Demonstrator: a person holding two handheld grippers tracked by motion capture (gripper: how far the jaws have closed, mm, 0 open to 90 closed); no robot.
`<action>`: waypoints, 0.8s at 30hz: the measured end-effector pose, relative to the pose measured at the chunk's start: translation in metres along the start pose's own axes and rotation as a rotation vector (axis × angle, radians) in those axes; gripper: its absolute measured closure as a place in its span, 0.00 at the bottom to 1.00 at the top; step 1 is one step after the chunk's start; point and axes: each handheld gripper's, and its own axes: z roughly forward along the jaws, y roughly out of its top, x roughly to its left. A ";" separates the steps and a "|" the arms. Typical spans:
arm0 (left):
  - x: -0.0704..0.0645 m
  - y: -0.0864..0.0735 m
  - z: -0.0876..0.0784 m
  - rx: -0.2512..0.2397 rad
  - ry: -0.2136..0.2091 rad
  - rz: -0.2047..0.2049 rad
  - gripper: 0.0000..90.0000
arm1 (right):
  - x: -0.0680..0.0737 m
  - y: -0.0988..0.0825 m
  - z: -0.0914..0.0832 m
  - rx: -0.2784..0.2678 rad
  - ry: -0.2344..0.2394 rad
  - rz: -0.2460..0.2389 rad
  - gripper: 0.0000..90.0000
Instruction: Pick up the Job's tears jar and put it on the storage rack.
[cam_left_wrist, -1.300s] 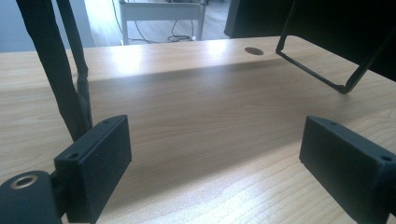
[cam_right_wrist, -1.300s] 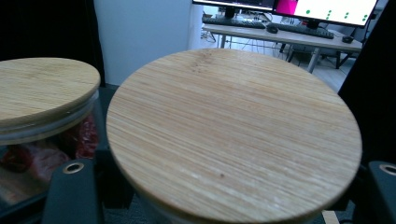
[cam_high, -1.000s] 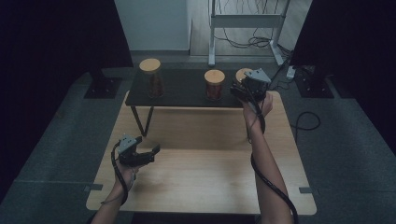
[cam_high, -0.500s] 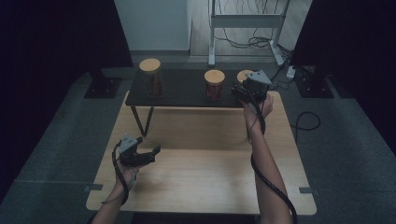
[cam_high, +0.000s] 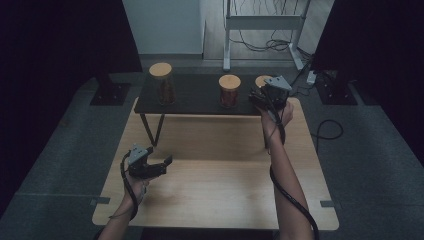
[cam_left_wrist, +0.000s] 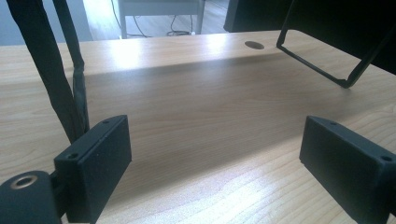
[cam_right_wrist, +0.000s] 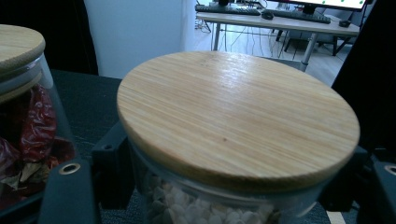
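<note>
Right tongs (cam_right_wrist: 233, 186) have just been easing open around the upright white-filled jar (cam_right_wrist: 233, 135) between them; left tongs (cam_high: 159, 166), well apart, gape empty.

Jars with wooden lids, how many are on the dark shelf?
3. One jar stands at the shelf's left end, one jar near the middle, and the third jar, holding pale pieces, sits at the right end between the right gripper's jaws.
</note>
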 end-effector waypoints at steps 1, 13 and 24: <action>0.000 0.000 0.000 0.000 0.000 0.000 0.10 | 0.000 0.000 0.000 -0.001 0.001 0.000 0.26; -0.001 0.000 0.001 0.001 -0.001 0.001 0.10 | -0.002 0.001 -0.001 -0.002 0.009 0.002 0.26; -0.001 0.000 0.001 0.003 -0.002 0.002 0.10 | -0.002 0.002 -0.002 -0.002 0.016 0.003 0.22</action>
